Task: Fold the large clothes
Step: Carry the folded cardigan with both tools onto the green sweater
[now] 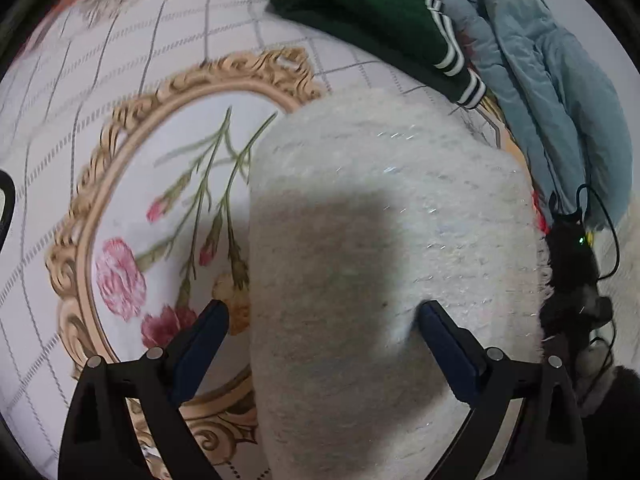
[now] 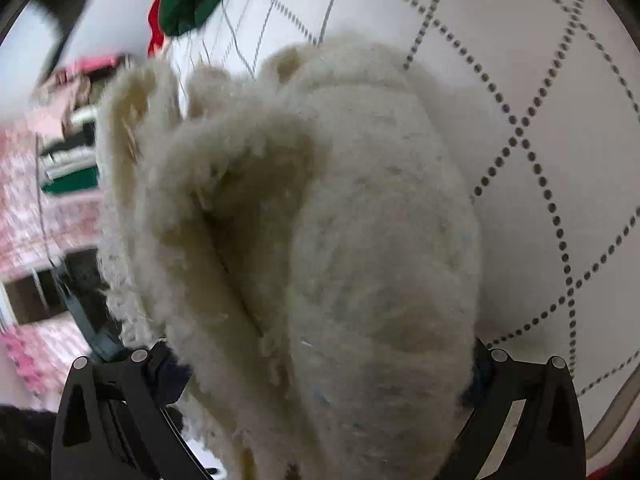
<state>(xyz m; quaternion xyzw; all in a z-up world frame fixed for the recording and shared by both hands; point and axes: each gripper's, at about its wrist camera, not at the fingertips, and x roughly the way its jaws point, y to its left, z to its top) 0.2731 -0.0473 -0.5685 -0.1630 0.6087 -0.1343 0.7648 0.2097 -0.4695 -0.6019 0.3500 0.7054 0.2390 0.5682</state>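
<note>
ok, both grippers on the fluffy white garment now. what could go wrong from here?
1. The left gripper is open, its fingers only pressing the white garment; the fold may spring back.
2. The right gripper is buried in bunched pile, its pads hidden; the grip is unverifiable, and fibres could snag.
3. The green garment and blue-grey garment lie close behind; a drag could catch them.

Ahead of my left gripper I see a flowered cloth (image 1: 120,184) with a gold oval; a black device (image 1: 572,256) sits right.
</note>
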